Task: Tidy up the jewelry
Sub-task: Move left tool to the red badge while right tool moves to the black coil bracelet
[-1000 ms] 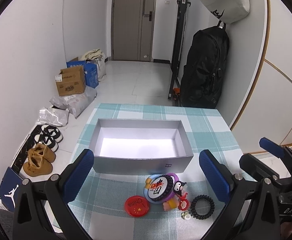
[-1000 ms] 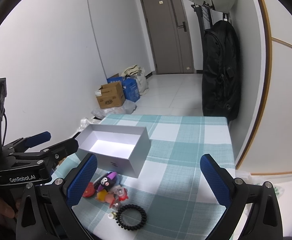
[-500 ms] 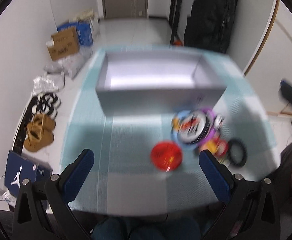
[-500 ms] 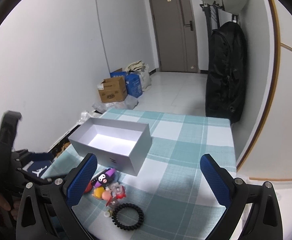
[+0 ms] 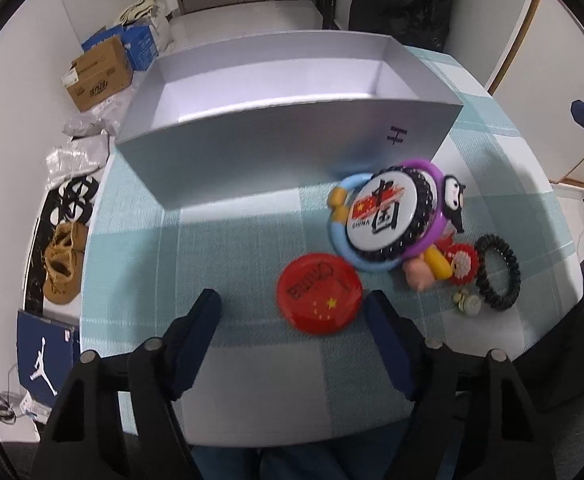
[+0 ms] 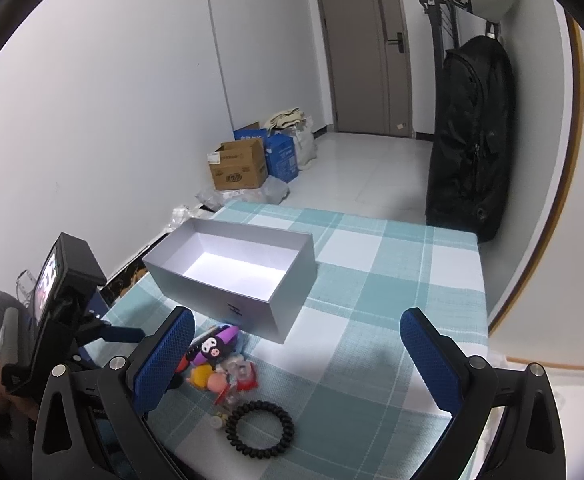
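The left gripper (image 5: 294,306) points steeply down near the table's (image 5: 252,364) front edge, its jaws closing around the red badge (image 5: 319,293) without touching it. The right gripper (image 6: 298,354) hangs wide and empty over the table's front. The open grey box (image 5: 292,144) stands behind the badge; just right lie a white badge (image 5: 388,212), small toys (image 5: 432,268) and a black coil hair tie (image 5: 497,270).

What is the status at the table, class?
Left tongs closing over the red badge, not gripping. Right tongs open, empty. Box empty. Nothing in the way.
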Tool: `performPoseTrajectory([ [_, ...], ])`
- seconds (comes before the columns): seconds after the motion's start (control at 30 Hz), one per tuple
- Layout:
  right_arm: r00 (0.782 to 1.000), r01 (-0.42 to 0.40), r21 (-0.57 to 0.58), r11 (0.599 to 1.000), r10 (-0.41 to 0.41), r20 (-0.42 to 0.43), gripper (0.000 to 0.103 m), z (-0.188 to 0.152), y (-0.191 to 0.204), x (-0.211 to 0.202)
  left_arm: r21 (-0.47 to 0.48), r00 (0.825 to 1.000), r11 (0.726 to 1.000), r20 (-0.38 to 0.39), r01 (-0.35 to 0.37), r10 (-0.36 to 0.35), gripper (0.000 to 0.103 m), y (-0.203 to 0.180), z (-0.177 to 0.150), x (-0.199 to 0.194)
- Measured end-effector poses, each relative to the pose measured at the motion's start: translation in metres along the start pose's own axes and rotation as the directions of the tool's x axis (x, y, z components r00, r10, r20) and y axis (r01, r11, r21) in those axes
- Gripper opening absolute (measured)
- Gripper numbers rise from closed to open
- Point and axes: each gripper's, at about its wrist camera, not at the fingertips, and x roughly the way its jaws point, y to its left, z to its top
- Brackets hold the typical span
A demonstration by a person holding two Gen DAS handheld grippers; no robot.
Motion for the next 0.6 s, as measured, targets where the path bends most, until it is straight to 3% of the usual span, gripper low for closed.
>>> performPoseTrajectory([
  [0.1, 1.000, -0.006, 0.023, 1.000, 0.006, -0.006, 0.103, -0.001, -0.006, 0.000, 0.017, 1.000, 1.000, 0.014, 0.014, -0.014, 0.049, -0.002, 0.001, -0.002],
  [0.13, 1.000, -0.007, 0.029, 1.000, 0.007, -0.008, 0.103, 0.000, -0.007, 0.000, 0.027, 1.000, 0.999, 0.016, 0.021, -0.022, 0.039, -0.003, 0.002, -0.003],
  [0.3, 1.000, -0.017, 0.058, 0.998, 0.019, -0.024, 0.103, -0.001, -0.012, 0.000, 0.044, 0.999, 0.998, 0.014, 0.044, -0.044, 0.038, -0.004, -0.001, -0.004],
  [0.6, 0.993, -0.050, 0.073, 0.996, 0.058, -0.105, 0.103, -0.013, -0.015, 0.006, -0.024, 0.993, 0.993, 0.040, 0.112, -0.111, 0.038, 0.007, -0.001, -0.018],
])
